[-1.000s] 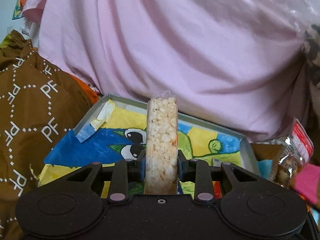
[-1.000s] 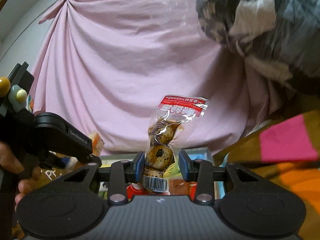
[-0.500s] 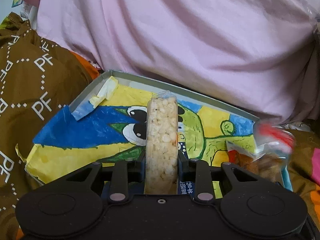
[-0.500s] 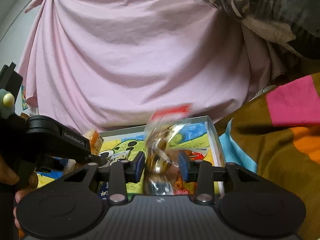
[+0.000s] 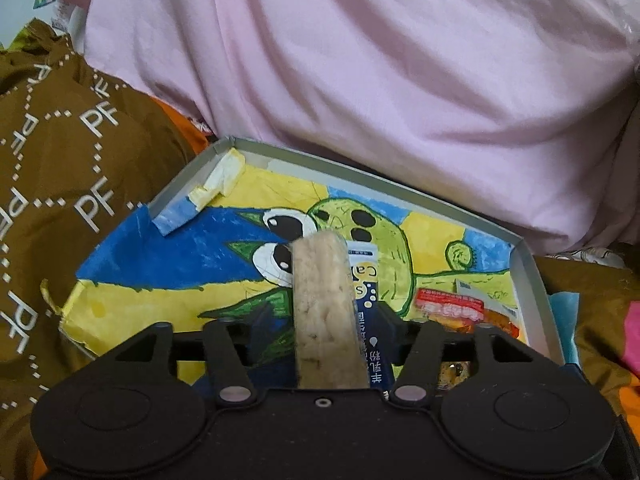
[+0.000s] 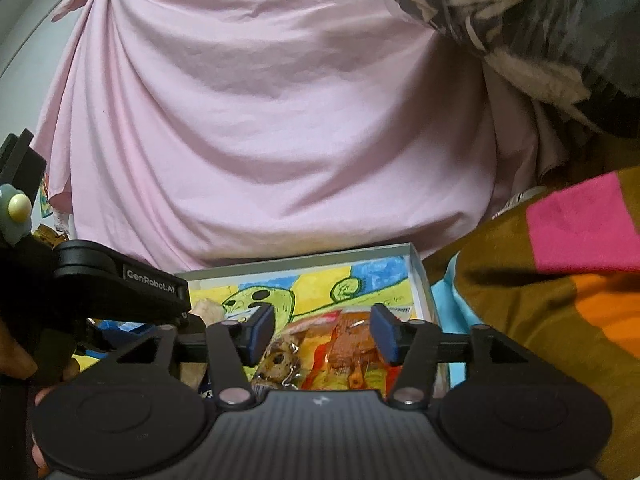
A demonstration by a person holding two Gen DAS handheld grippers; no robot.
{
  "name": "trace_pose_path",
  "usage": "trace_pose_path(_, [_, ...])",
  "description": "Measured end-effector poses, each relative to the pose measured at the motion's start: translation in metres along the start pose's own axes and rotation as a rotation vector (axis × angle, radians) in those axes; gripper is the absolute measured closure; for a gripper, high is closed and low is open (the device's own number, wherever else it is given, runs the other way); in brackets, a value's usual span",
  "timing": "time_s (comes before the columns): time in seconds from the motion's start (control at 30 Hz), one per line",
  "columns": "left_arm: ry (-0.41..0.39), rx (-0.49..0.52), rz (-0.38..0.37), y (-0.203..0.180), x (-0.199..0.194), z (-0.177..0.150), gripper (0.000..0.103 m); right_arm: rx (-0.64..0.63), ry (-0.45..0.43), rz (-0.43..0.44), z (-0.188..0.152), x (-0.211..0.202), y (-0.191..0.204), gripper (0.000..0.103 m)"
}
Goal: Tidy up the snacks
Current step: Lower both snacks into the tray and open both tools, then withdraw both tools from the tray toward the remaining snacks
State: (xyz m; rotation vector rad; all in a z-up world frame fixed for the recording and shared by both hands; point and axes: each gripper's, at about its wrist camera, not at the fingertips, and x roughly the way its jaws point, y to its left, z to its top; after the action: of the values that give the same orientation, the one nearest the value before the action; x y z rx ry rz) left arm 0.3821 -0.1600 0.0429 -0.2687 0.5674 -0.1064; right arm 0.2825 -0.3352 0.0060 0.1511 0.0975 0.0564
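Observation:
A shallow grey box (image 5: pixel 384 178) lined with a yellow, blue and green cartoon drawing lies on the bedding; it also shows in the right wrist view (image 6: pixel 304 266). My left gripper (image 5: pixel 326 320) is open, and the puffed rice bar (image 5: pixel 324 312) leans loose between its spread jaws over the box. A blue and white packet (image 5: pixel 366 280) lies under it. My right gripper (image 6: pixel 322 334) is open above the clear cookie bag (image 6: pixel 288 354), which lies in the box beside an orange snack packet (image 6: pixel 352 344). The cookie bag's red label (image 5: pixel 448 306) shows at the box's right end.
A pink sheet (image 5: pixel 360 80) hangs behind the box. A brown blanket with white letters (image 5: pixel 60 160) lies at its left. A striped brown, pink and orange blanket (image 6: pixel 560 280) lies at its right. The left gripper's body (image 6: pixel 120 280) shows in the right wrist view.
Both grippers came down over the box and opened. The cookie bag left the right jaws and lies in the box. The rice bar tipped forward, loose between the left jaws.

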Motion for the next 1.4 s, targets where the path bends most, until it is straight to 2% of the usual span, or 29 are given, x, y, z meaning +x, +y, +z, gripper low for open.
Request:
trace_pose_path(0.07, [-0.013,-0.002,0.005,0.0,-0.008,0.001,0.024,-0.008,-0.006,-0.004,0.005,-0.005,0.002,0.031])
trace_pose_path(0.13, [-0.034,-0.009,0.013,0.002,-0.019,0.002,0.013,-0.015,-0.015,-0.01,0.009,-0.012,0.005,0.024])
trace_pose_path(0.27, [-0.074,-0.032,0.008,0.009,-0.044,0.006,0.001,-0.033,-0.036,-0.029,0.02,-0.031,0.01,0.013])
trace_pose_path(0.5, [-0.096,-0.053,0.04,0.023,-0.083,0.007,0.001,-0.054,-0.064,-0.05,0.031,-0.067,0.023,0.0])
trace_pose_path(0.7, [-0.173,0.033,0.091,0.028,-0.122,0.0,0.001,-0.106,-0.098,-0.067,0.034,-0.1,0.037,0.0])
trace_pose_path(0.8, [-0.185,0.097,0.112,0.028,-0.138,-0.006,0.001,-0.121,-0.105,-0.079,0.036,-0.112,0.044,0.0])
trace_pose_path(0.9, [-0.176,0.138,0.102,0.032,-0.155,-0.014,0.001,-0.124,-0.108,-0.084,0.037,-0.127,0.048,0.0])
trace_pose_path(1.1, [-0.193,0.134,0.083,0.05,-0.187,-0.037,0.001,-0.157,-0.091,-0.084,0.035,-0.152,0.059,0.0])
trace_pose_path(1.2, [-0.188,0.139,0.071,0.061,-0.197,-0.047,0.001,-0.214,-0.073,-0.094,0.028,-0.16,0.067,0.0])
trace_pose_path(1.4, [-0.173,0.158,0.094,0.087,-0.21,-0.065,0.001,-0.315,-0.034,-0.075,0.014,-0.173,0.09,0.0])
